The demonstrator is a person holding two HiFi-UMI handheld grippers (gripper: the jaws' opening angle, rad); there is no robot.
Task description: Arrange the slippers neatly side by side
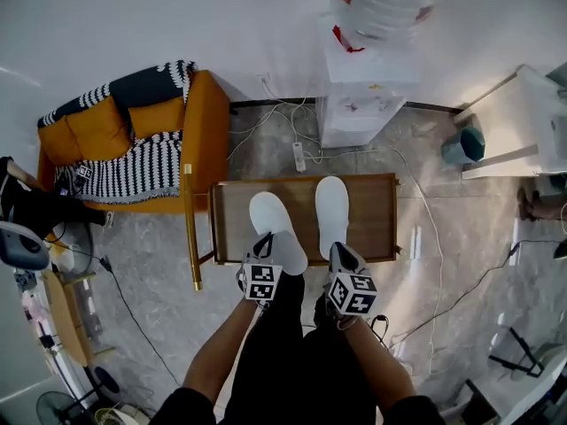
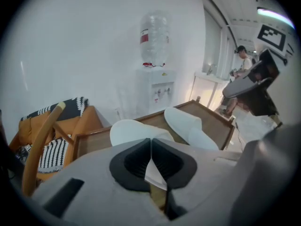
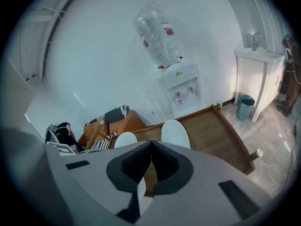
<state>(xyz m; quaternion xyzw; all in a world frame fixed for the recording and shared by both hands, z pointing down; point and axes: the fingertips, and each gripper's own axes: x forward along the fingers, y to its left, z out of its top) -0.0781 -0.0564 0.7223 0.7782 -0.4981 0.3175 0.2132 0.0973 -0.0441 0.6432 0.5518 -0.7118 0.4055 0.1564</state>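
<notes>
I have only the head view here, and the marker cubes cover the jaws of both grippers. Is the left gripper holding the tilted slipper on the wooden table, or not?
Observer: It seems so. In the left gripper view, the left gripper has its jaws together on a thin white edge, which looks like the left slipper.
Operator: And what about the right one?
Observer: In its own view, the right gripper is shut, and I see nothing pinched. Only the wooden table shows beyond it.
Operator: Is anybody near the working place?
Observer: In the left gripper view, a person stands far back, on the right side.
</notes>
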